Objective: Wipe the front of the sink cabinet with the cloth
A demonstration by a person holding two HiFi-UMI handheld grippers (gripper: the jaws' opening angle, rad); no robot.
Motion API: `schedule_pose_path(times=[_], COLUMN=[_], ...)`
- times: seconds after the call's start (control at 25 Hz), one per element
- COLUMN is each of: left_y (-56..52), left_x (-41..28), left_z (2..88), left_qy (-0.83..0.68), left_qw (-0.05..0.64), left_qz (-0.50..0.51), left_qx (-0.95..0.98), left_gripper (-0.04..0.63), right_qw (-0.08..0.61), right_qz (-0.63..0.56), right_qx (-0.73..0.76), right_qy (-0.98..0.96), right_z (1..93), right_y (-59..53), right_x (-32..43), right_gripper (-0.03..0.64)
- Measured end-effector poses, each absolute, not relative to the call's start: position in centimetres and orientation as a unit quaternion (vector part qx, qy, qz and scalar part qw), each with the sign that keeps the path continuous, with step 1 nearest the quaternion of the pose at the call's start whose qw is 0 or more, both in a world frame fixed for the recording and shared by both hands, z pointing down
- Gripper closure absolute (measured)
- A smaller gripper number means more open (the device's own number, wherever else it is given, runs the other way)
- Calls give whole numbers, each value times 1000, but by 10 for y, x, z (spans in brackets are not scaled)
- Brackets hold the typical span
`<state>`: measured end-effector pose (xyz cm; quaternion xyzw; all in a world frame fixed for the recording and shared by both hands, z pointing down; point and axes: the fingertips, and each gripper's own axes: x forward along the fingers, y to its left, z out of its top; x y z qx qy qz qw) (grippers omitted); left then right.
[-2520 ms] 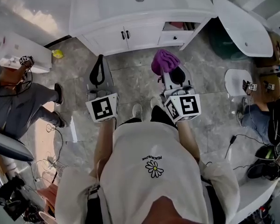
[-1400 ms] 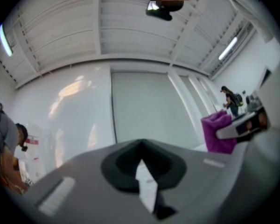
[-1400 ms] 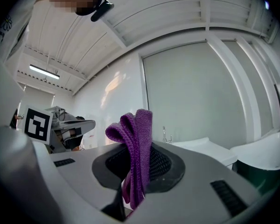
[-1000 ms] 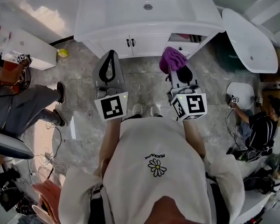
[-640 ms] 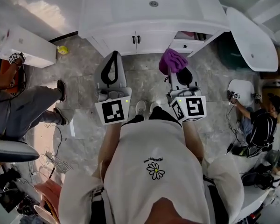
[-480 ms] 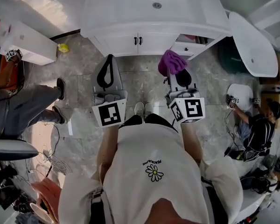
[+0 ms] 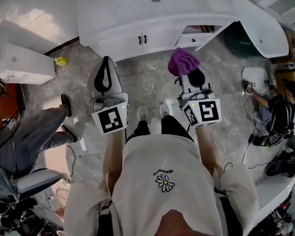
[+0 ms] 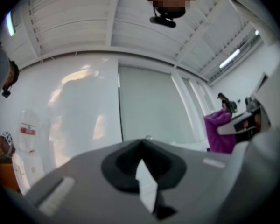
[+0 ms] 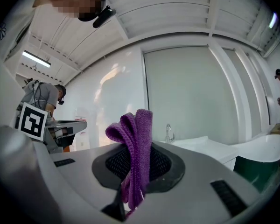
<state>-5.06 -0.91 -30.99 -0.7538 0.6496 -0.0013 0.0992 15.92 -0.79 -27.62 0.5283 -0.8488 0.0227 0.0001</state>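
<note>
Floor (image 7: 152,85): grey tile, sink cabinet (image 7: 132,38) ahead
Right gripper (image 7: 186,69): fingers pinch purple cloth (image 7: 182,59)
Left gripper (image 7: 104,63): fingers pressed together, empty

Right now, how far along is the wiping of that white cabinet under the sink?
Done: the purple knitted cloth is clamped in the right gripper's jaws. In hand: that gripper is held over the grey floor tiles, short of the white sink cabinet, with the cloth apparently not touching it. Left: all the wiping of the cabinet front, it seems. The left gripper is shut and empty.
</note>
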Motion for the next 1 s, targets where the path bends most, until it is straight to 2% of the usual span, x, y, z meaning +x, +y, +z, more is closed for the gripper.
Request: schedule_pose_path(times=[0.24, 0.4, 0.56, 0.76, 1.0], left_y=[-4, -12, -41, -96, -146], left_x=[-78, -83, -97, -119, -150], left_z=[-326, -300, -215, -81, 100], left_qy=[668, 673, 676, 666, 692], left_qw=[94, 101, 79, 135, 142], left_qz=[16, 0, -13, -14, 23], left_qx=[-738, -733, -732, -733, -707], left_gripper=[591, 591, 591, 591, 591], right_qw=[-16, -13, -29, -53, -125], right_qz=[31, 28, 28, 23, 22], right_qx=[520, 495, 500, 479, 406], right_qy=[-853, -869, -865, -876, -905], right_z=[-271, -247, -184, -59, 88], right_y=[-15, -34, -65, -121, -181], right_x=[131, 117, 103, 76, 25], right_gripper=[561, 561, 561, 563, 563])
